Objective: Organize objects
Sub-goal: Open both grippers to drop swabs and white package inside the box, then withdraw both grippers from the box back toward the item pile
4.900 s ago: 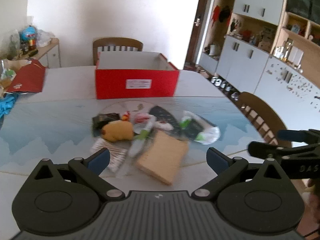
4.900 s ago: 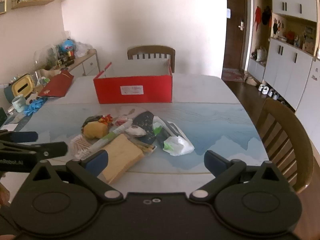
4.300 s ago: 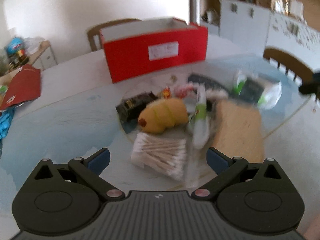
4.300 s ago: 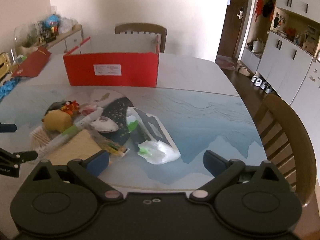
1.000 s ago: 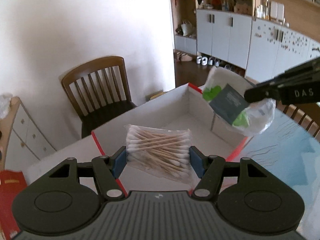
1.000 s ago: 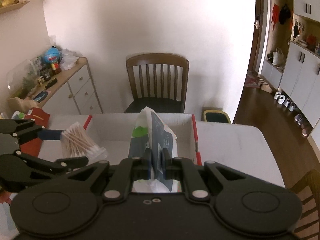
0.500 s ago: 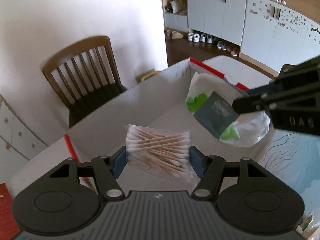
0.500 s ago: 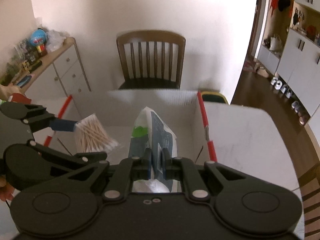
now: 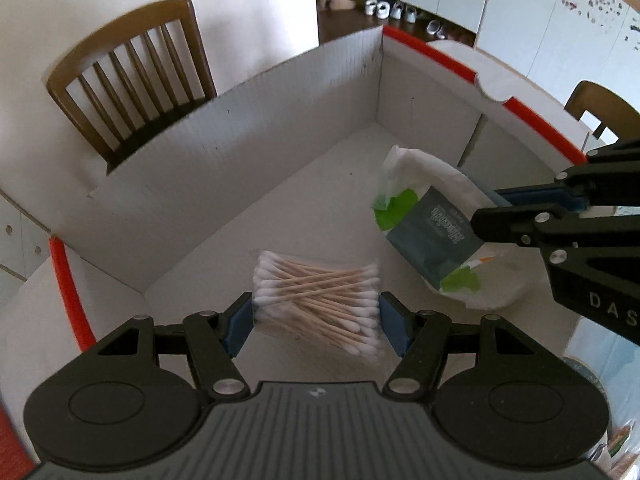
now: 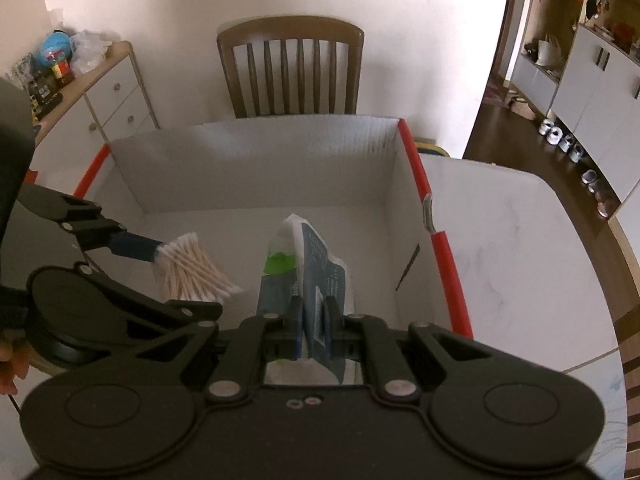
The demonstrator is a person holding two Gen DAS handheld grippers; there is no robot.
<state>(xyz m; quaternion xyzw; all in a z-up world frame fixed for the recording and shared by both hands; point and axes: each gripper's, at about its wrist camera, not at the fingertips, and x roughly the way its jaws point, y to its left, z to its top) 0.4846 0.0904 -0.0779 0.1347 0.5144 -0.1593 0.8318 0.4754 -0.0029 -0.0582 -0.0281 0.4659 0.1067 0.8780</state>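
Over the red box (image 9: 528,118), cotton swabs (image 9: 316,294) sit clamped in the left claw (image 9: 316,322)

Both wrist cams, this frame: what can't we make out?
- Left wrist: box near wall hidden by left gripper; wipes pack print too small.
- Right wrist: pack's lower end hidden by right gripper; cotton swabs partly hidden by left gripper.

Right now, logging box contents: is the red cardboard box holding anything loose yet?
Seemingly empty: the red cardboard box shows bare white floor; both packets hang gripped above it.
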